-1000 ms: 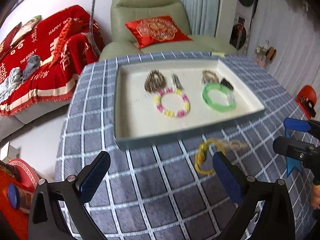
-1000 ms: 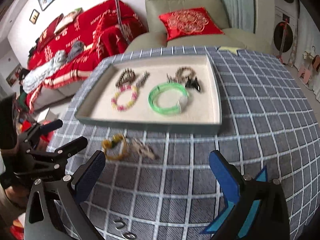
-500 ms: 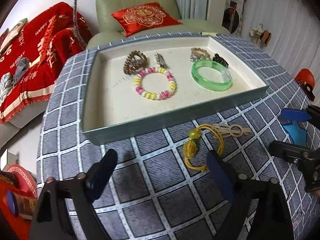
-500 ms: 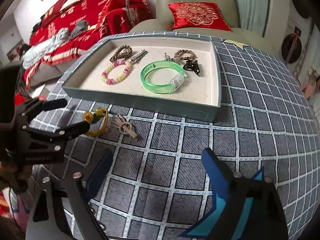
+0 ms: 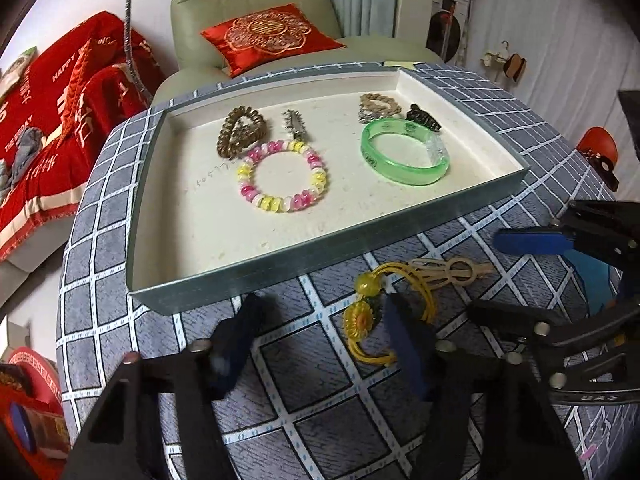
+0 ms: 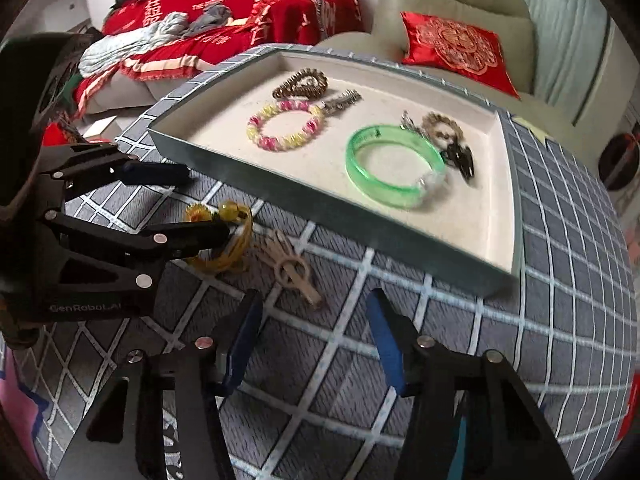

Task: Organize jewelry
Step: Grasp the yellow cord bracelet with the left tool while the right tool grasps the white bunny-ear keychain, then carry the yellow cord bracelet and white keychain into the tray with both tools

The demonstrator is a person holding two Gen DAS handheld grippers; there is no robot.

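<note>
A yellow cord bracelet (image 5: 368,316) with a sunflower charm lies on the checked tablecloth in front of the tray. My left gripper (image 5: 320,340) is low over it with its jaws closing. The bracelet is between the fingers, right by the right finger (image 5: 404,340), and the pads do not press it. A beige hair clip (image 6: 292,268) lies beside the bracelet (image 6: 224,236), just ahead of my right gripper (image 6: 314,340). Its jaws are closing too, with nothing between them. The left gripper (image 6: 200,204) shows in the right wrist view, and the right gripper (image 5: 484,274) shows in the left wrist view.
The grey-rimmed tray (image 5: 320,256) holds a pink-and-yellow bead bracelet (image 5: 282,176), a green bangle (image 5: 404,156), a brown spiral hair tie (image 5: 240,132), a metal clip (image 5: 294,124), a beige bead bracelet (image 5: 378,104) and a black claw clip (image 5: 424,118). An armchair and a red sofa stand behind the table.
Both grippers have come down and forward towards the table, and their jaws have narrowed. The left gripper now straddles the yellow bracelet. The right one has closed in on the beige clip.
</note>
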